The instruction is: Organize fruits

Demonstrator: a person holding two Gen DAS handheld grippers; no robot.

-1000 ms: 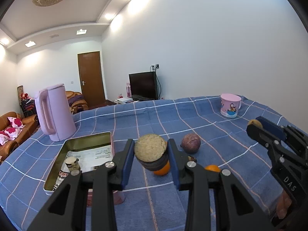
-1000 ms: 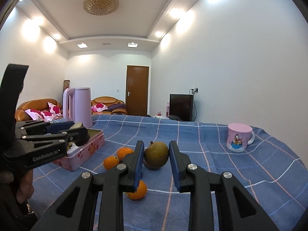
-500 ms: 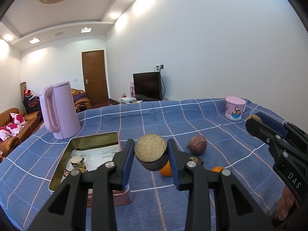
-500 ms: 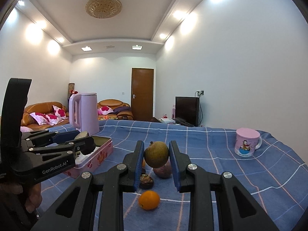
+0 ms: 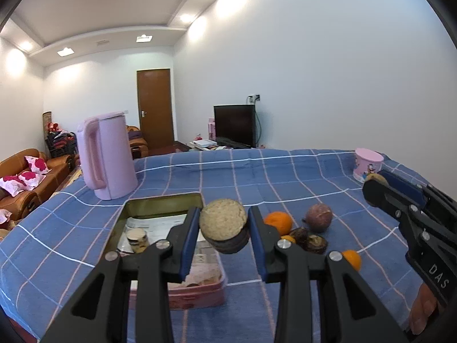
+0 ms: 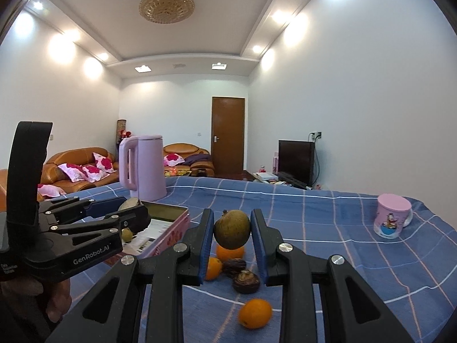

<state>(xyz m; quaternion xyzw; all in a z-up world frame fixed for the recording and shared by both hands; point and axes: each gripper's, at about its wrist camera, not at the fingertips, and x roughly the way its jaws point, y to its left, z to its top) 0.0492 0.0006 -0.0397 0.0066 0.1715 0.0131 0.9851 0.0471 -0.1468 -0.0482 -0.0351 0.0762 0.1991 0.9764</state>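
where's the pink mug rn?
The pink mug stands on the blue checked cloth at the table's far right corner, well apart from the fruit pile. The left wrist view shows it just behind the right gripper.

Tin near wall behind left claw, orange half hidden

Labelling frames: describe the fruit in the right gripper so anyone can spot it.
Over the blue checked tablecloth, above the loose fruit pile, the right gripper holds one fruit aloft. It is round and olive-green with a small stem nub, unlike the oranges below.
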